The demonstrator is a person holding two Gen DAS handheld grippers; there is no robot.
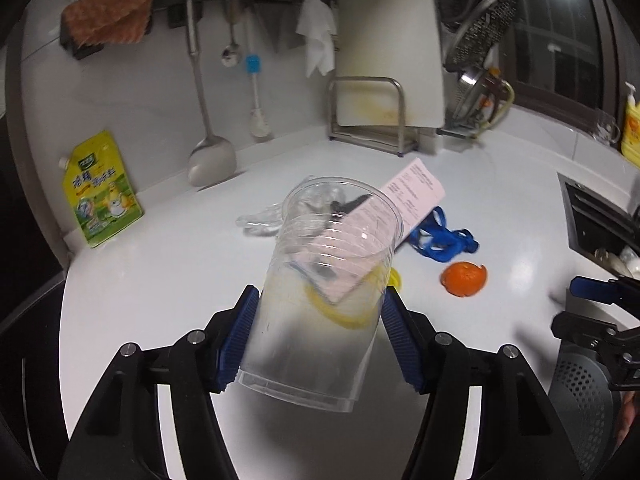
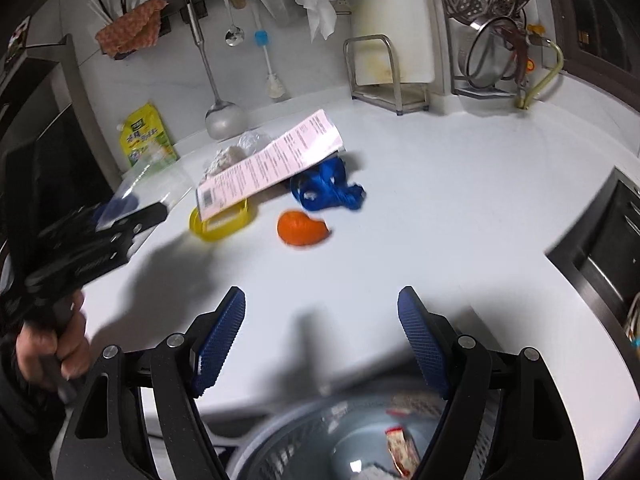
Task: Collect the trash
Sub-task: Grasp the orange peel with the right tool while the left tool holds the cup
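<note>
Clear ribbed plastic cup point(image 1: 320, 292) sits mid-frame, clamped in the left gripper point(image 1: 318, 336). Right gripper point(image 2: 320, 344) gapes empty above the grey mesh bin point(image 2: 340, 440), lower frame. Next, I'd guess: carry the cup over and drop it in.

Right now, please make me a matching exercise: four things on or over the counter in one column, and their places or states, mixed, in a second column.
Things:
1. clear plastic cup
2. orange peel
3. blue cord
4. yellow pouch

Places or states:
A. leaning against the back wall
B. gripped between the left gripper pads
C. lying alone on the counter, in front of the blue tangle
D. tangled beside the pink receipt

Pairs: 1-B, 2-C, 3-D, 4-A
</note>
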